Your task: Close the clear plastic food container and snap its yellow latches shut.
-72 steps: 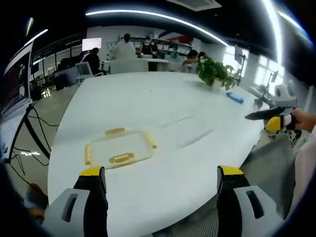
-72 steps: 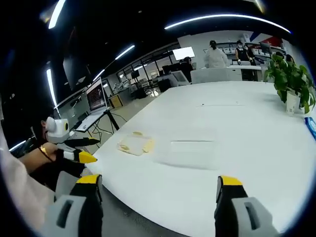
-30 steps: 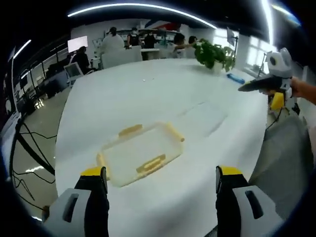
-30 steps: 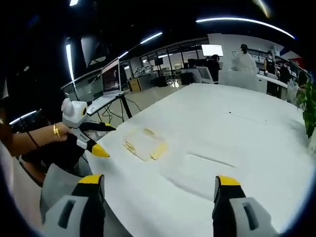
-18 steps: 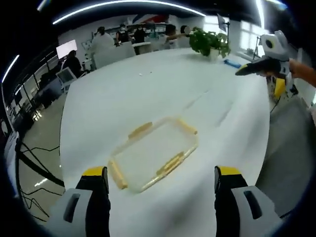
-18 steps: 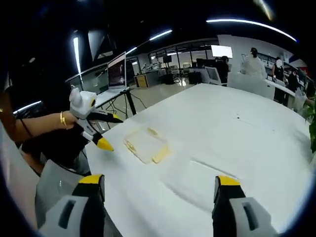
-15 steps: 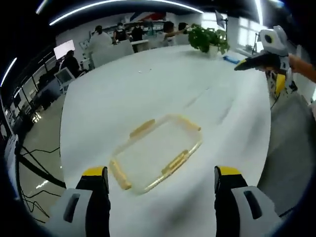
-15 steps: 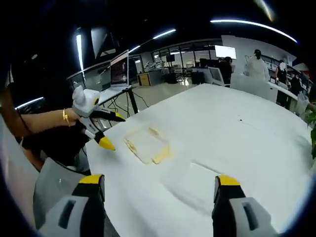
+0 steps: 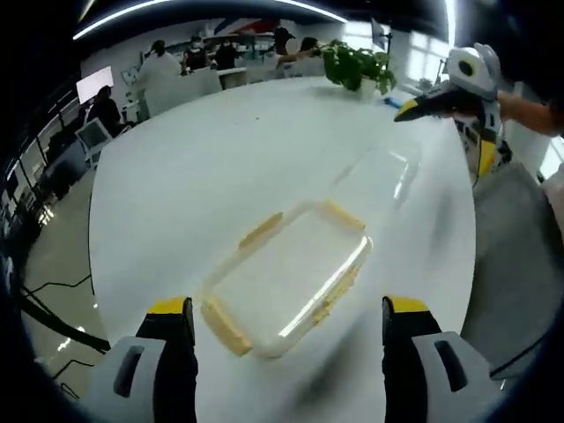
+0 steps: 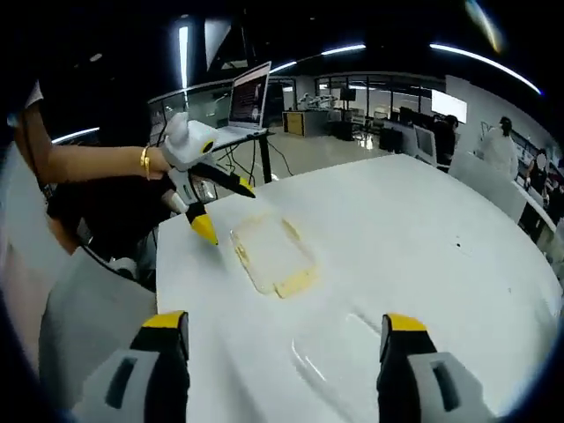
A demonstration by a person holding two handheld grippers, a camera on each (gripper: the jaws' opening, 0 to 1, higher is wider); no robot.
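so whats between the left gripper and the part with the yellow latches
Only bare white table. In the left gripper view, the left gripper hangs open just short of the lid with yellow latches, with nothing lying between them.

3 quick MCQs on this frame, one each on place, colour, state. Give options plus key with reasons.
1. Where does the lid with latches lie?
A. on the white table, ahead of the left gripper
B. on a chair
C. on the floor

2. What colour are the latches?
A. blue
B. yellow
C. red

3. How does the right gripper stand?
A. shut on the lid
B. shut on a latch
C. open, holding nothing

Key: 1 A, the left gripper view shows it flat on the tabletop between the jaws' lines. 2 B, the strips at its edges are yellow. 3 C, in the right gripper view the jaws stand wide apart above bare table.
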